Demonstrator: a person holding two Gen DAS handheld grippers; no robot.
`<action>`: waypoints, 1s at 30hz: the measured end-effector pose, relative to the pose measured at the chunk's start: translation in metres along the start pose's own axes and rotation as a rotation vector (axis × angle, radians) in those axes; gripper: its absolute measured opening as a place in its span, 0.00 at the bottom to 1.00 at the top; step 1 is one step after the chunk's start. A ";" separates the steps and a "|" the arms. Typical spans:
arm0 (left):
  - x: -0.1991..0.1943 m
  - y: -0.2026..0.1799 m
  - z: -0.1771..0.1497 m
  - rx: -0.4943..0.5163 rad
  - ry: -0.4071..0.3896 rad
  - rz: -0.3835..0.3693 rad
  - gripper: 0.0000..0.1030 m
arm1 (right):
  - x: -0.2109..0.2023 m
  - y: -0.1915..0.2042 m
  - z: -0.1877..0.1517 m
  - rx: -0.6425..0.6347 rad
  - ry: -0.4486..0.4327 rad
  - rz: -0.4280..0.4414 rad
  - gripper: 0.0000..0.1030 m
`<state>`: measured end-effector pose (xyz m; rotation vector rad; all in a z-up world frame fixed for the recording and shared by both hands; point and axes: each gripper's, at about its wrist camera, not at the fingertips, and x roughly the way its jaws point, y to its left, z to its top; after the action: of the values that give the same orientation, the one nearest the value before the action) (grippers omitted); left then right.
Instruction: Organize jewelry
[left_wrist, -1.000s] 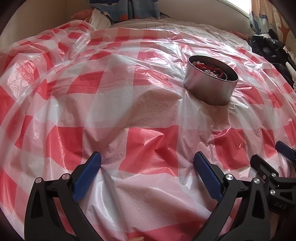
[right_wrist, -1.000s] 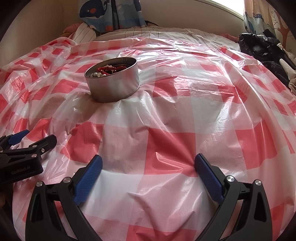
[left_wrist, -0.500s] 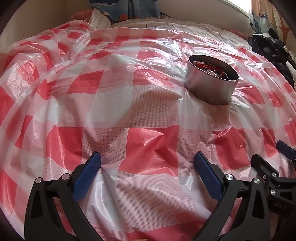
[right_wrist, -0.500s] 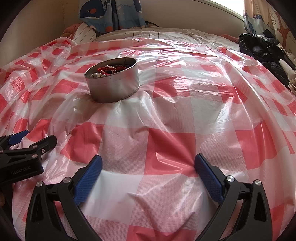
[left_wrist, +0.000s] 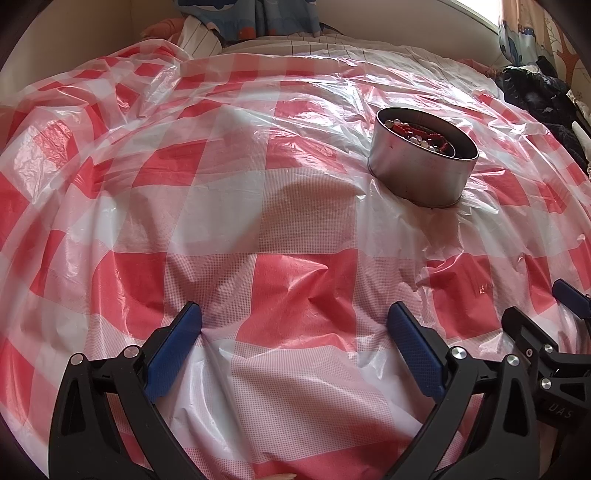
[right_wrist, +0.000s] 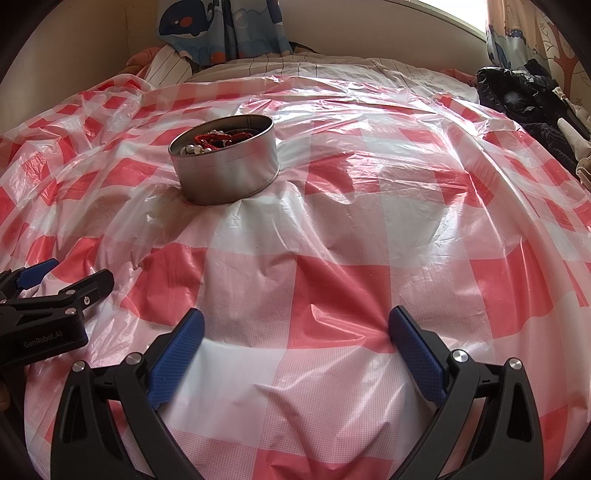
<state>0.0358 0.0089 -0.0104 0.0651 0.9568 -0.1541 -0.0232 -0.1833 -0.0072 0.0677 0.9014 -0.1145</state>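
A: Where does the jewelry (right_wrist: 216, 141) sit?

B: Heaped in the round metal tin (right_wrist: 229, 173) on the red-and-white checked plastic sheet (right_wrist: 332, 236), which is spread over a bed. Red cord and silvery beads show above the rim. I see nothing loose on the sheet.

A: And the tongs?

B: Both spread wide and empty. The left gripper (left_wrist: 293, 338) and right gripper (right_wrist: 295, 339) rest low on the sheet, side by side, well short of the tin.

A: So the step in hand?

B: I judge it either a rest or the reach for a piece. The tin stands between the two, so either can go. Come down from above with the jaws wide, pinch one strand only (the cords look tangled), and lift slowly. The other gripper could steady the tin's wall, since the sheet looks slippery.

A: Any writing?

B: "GenRobot.AI" on the left gripper's body in the right wrist view; "DAS" on the right gripper's body in the left wrist view. I can read none on the tin.
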 end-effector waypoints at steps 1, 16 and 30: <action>0.000 0.000 0.000 0.000 0.000 0.000 0.94 | 0.000 0.000 0.000 0.000 0.000 0.000 0.93; 0.001 0.000 0.000 0.001 0.002 0.002 0.94 | 0.000 0.000 0.000 0.000 0.000 -0.001 0.93; 0.001 -0.001 0.000 0.002 0.002 0.003 0.94 | 0.002 -0.006 0.003 0.019 -0.004 -0.028 0.93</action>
<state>0.0366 0.0079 -0.0110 0.0687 0.9586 -0.1524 -0.0209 -0.1892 -0.0069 0.0720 0.8973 -0.1495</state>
